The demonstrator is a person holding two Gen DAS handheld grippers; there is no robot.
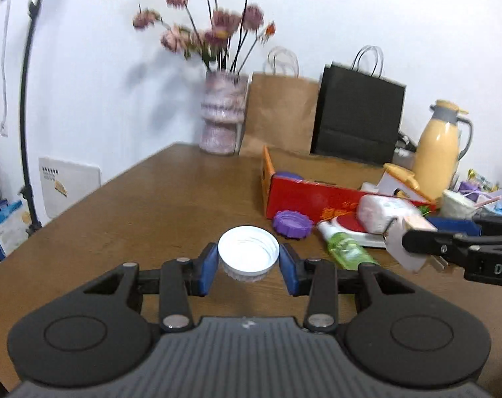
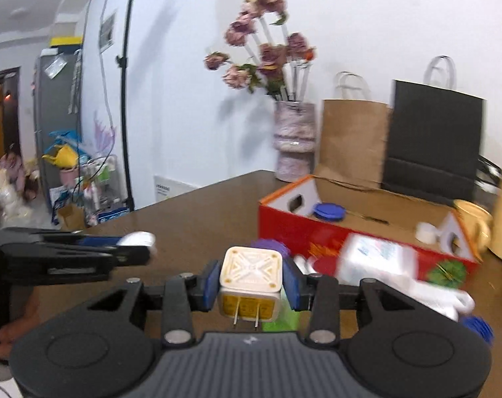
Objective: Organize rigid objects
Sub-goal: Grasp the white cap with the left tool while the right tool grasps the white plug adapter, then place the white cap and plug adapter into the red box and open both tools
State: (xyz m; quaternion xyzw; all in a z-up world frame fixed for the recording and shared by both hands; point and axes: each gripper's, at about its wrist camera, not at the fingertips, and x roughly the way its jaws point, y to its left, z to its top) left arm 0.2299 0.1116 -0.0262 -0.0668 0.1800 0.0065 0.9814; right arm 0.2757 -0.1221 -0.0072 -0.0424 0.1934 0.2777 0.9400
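Observation:
My left gripper [image 1: 248, 260] is shut on a white jar lid [image 1: 248, 252], held open side up above the wooden table [image 1: 135, 205]. My right gripper [image 2: 251, 282] is shut on a cream plug adapter [image 2: 250, 283], its two prongs pointing back at the camera. The adapter [image 1: 405, 243] also shows at the right of the left wrist view, clamped in the right gripper. The left gripper with the lid [image 2: 136, 239] shows at the left of the right wrist view. A red cardboard box [image 1: 304, 199] [image 2: 300, 229] stands open ahead, with a blue lid [image 2: 328, 211] inside.
A purple lid [image 1: 292, 224], a green bottle [image 1: 347, 247], a tissue pack [image 1: 386, 212] and a red-topped scale [image 1: 350, 227] lie before the box. A flower vase [image 1: 222, 112], brown bag [image 1: 280, 112], black bag [image 1: 360, 119] and yellow thermos [image 1: 438, 151] line the back wall.

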